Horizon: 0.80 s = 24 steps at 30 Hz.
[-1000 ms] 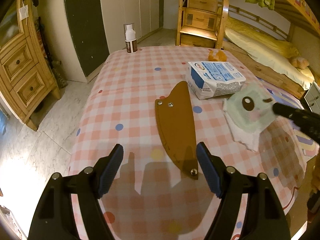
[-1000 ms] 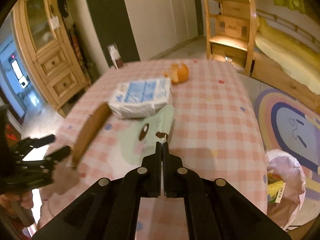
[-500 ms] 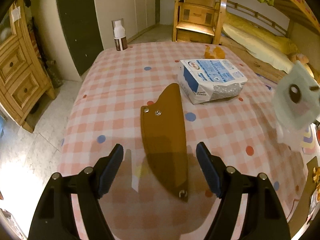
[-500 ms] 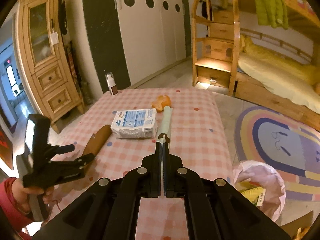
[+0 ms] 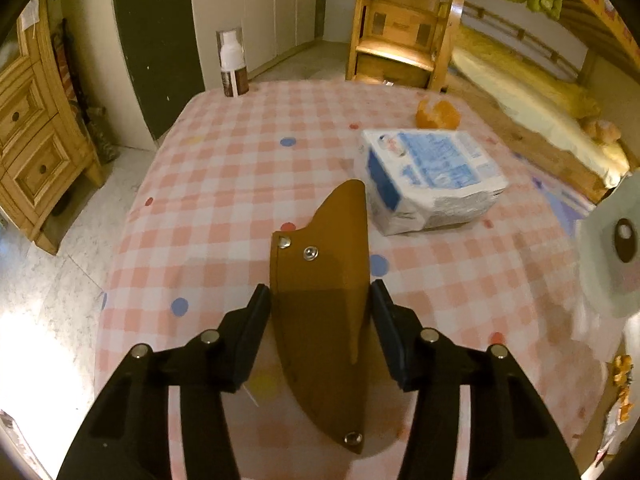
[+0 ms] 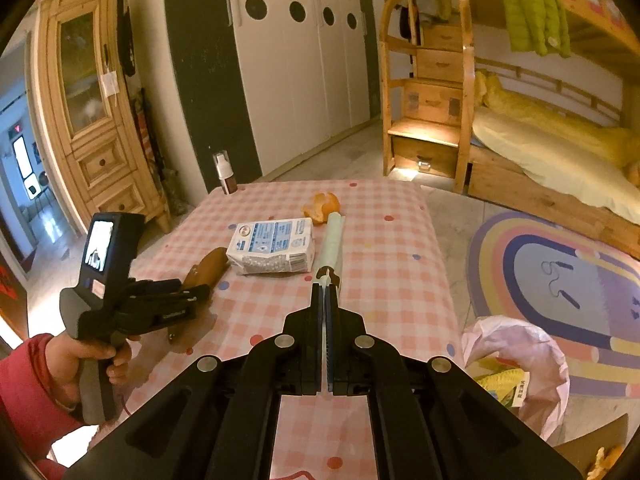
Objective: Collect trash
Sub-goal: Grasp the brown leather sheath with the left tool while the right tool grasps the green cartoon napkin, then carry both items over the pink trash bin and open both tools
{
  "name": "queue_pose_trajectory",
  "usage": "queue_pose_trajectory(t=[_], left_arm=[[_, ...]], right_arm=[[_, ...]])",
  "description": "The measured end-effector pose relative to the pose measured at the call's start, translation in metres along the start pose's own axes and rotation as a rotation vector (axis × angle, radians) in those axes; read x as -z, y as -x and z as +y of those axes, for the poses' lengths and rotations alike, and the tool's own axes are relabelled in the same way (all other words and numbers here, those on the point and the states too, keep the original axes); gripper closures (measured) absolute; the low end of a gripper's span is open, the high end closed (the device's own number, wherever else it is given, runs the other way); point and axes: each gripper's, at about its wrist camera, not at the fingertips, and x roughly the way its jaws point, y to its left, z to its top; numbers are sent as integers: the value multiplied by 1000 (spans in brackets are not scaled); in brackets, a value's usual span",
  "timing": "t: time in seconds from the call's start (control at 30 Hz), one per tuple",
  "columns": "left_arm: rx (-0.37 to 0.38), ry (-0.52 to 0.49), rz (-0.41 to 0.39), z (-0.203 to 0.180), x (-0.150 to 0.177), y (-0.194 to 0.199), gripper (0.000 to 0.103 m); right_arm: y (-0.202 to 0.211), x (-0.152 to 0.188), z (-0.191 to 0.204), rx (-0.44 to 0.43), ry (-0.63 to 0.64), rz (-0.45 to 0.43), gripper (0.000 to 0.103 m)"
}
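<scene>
A brown leather sheath [image 5: 320, 320] lies flat on the pink checked table [image 5: 224, 200]. My left gripper [image 5: 320, 296] straddles it. The jaws are closing, with the blue pads [image 5: 262, 308] right at the sheath's two edges and no clear squeeze showing. The right wrist view shows the same gripper [image 6: 192, 292] in a person's hand, over the sheath [image 6: 208, 266]. My right gripper [image 6: 325, 292] is shut on a pale green paper with a cartoon face [image 6: 333, 240], held edge-on above the table. That paper [image 5: 616, 248] hangs at the right edge of the left wrist view.
A blue-and-white tissue pack [image 5: 432, 176] and orange peel [image 5: 438, 114] lie further back on the table. A pump bottle [image 5: 232, 64] stands at the far left corner. A pink trash bag [image 6: 520, 360] sits open on the floor right of the table, by a rainbow rug [image 6: 560, 264].
The left jaws have narrowed from wide apart to the sheath's edges as the gripper moved forward over it. The right gripper has lifted the face paper off the table and up.
</scene>
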Motion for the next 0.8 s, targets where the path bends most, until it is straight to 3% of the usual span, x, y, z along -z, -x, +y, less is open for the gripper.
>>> queue_pose_trajectory(t=[0.17,0.37,0.8], left_arm=[[89,-44,-92,-20,7,47,53],[138,-128,-167,-60,10,83,53],[299,-385,-164,-194,20,82,53]], right_arm=[[13,2,-5,4,-16,-21,102],[27,7,-22,27,-58,-32,102],[74,34,-97,178,-179,-62,102]])
